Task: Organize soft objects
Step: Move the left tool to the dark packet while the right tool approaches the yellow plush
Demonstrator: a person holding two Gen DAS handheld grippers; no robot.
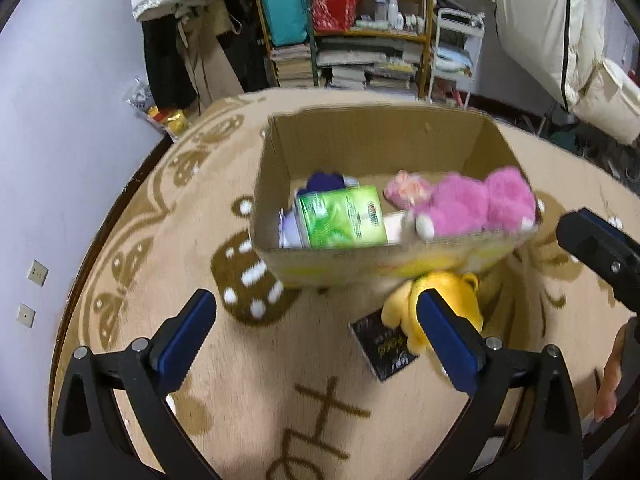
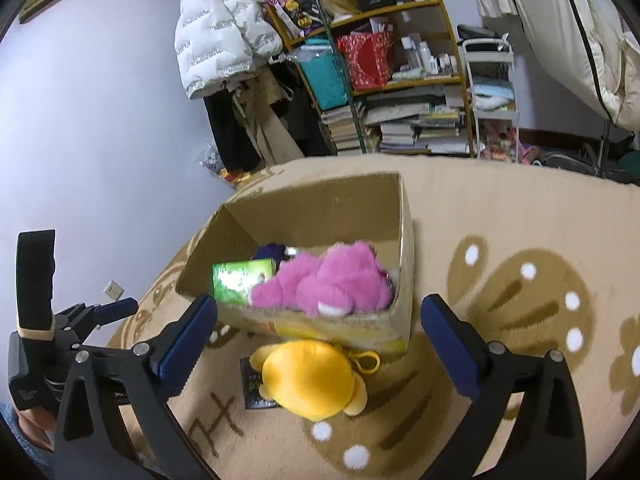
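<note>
Box [image 2: 320, 204]: cardboard, open-topped, standing on the patterned rug [image 2: 500, 216]. We count three items inside it.
- Pink plush [image 2: 324, 284]: lying against the near wall, its upper part level with the rim.
- Green pack [image 1: 344, 218]: at the left of the pink plush, leaning.
- Purple item [image 1: 326, 181]: behind the pack, mostly hidden; we cannot tell what it is.

Outside the box:
- Yellow plush [image 2: 312, 378]: on the rug, just beside the near wall, resting partly on a dark flat packet [image 1: 386, 350].

Left claw [image 1: 316, 340]: jaws spread wide, holding nothing, above the rug short of the box.
Right claw [image 2: 318, 344]: jaws spread wide, holding nothing, with the yellow plush between its fingers in view but untouched.

Progress, as we judge it: mostly done. Two soft toys are in sight; one is boxed, one is left. Remaining: pick up the yellow plush and place it in the box. Whether the dark packet belongs there too, we cannot say.
</note>
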